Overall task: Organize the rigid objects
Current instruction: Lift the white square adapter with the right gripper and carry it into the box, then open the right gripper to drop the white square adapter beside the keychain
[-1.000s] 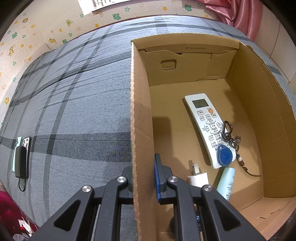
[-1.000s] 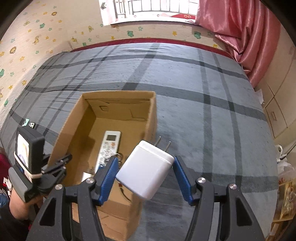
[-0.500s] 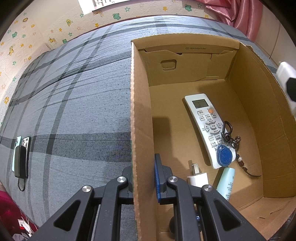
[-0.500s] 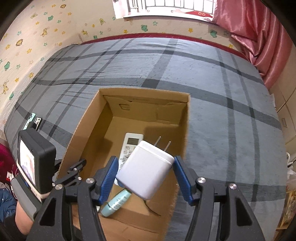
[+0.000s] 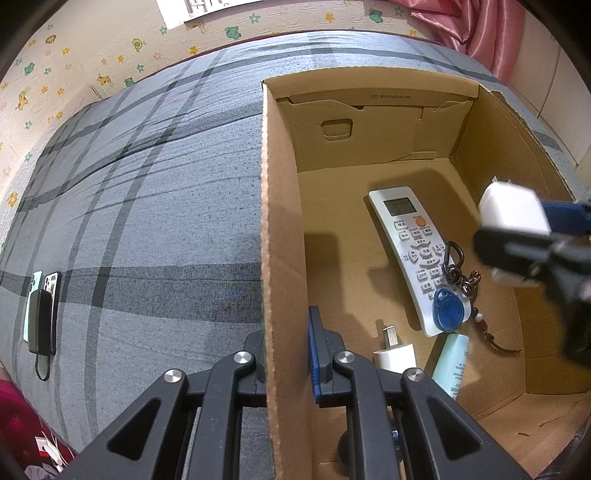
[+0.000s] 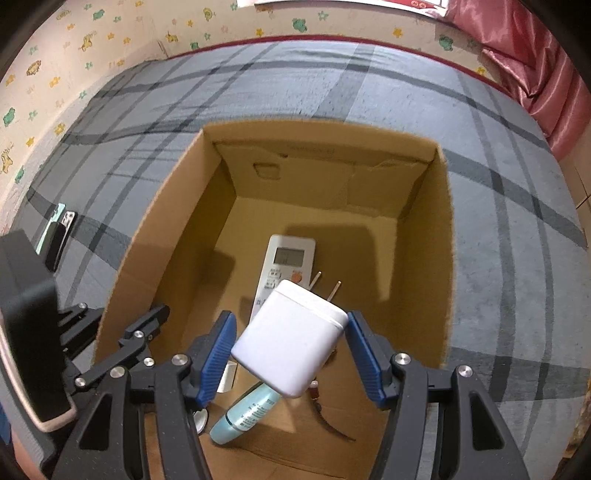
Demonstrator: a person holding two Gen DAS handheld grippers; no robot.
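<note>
Remote [image 5: 413, 254], keys [image 5: 452, 295] in box [image 5: 282, 221]

The bed [image 6: 498, 192] is grey-blue, crossed by dark plaid stripes. The box [image 5: 284, 229] is plain brown. In it lie a white remote [image 5: 413, 251] with an orange button, a blue fob [image 5: 448, 314] and a pale teal tube [image 5: 450, 363]. The charger [image 6: 291, 350] is white, between blue pads [image 6: 216, 354] on black tongs [image 6: 291, 356]. At twelve o'clock, the cream wall [image 6: 110, 33] carries green and yellow cartoon prints.

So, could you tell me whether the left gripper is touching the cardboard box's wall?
Touching. The left wrist view shows the left gripper shut on the cardboard box wall, with one finger pressed against its inner face.
</note>
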